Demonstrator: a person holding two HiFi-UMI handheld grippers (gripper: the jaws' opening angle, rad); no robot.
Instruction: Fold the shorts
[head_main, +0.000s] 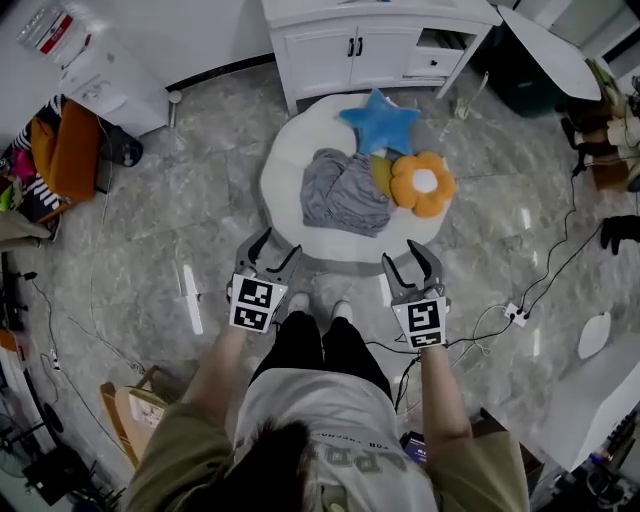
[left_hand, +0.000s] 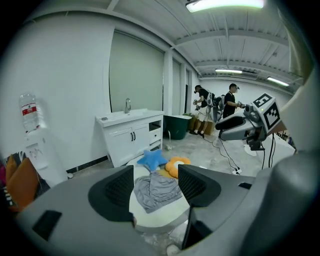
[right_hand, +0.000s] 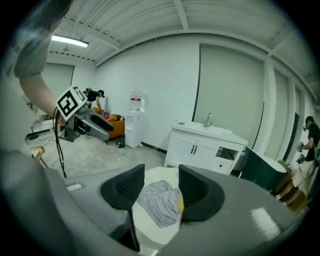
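A crumpled pair of grey shorts (head_main: 345, 190) lies unfolded on a round white table (head_main: 285, 150), ahead of and between the two hand-held grippers and touched by neither. The left gripper (head_main: 275, 250) hovers short of the table's near edge, its jaws apart with nothing between the pads; through the gap its own camera sees the shorts (left_hand: 157, 191) lying further off on the tabletop. The right gripper (head_main: 410, 262) is held level with it on the other side of the person's body, jaws likewise apart and empty, the shorts (right_hand: 161, 200) framed between them from a distance. Beyond the garment, on the far side from both grippers, sits a blue star cushion (head_main: 380, 120); an orange flower cushion (head_main: 423, 183) touches the shorts on the side nearer the right gripper. Further out still, past the table, a white cabinet (head_main: 370, 45) with a tap stands against the wall. The person's white shoes (head_main: 318, 300) rest on the grey marbled floor (head_main: 200, 200) between the two grippers, just short of the table, and cables (head_main: 560, 250) trail across the floor out past the right gripper
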